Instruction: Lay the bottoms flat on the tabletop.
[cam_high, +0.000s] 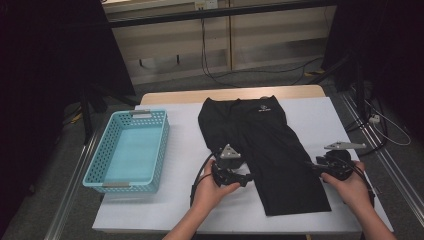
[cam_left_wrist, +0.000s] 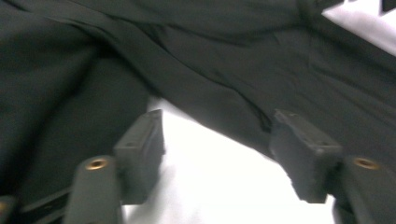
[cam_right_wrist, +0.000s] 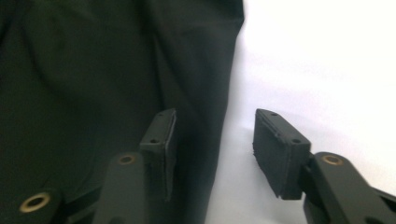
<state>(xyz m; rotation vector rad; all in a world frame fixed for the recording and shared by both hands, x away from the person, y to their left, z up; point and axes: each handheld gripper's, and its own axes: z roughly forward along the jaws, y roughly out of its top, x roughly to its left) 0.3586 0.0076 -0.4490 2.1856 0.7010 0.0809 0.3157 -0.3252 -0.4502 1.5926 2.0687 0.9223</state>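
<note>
Now black shorts (cam_high: 270, 150) edges between both jaws (agape, unclamped)

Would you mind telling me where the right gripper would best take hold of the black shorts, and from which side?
Probably at the outer side edge of the black shorts, coming in from the bare white table cover. The right gripper already straddles that edge with its jaws open, one over cloth, one over the cover. The fabric lies flat there, so one jaw would likely have to slide underneath.
</note>
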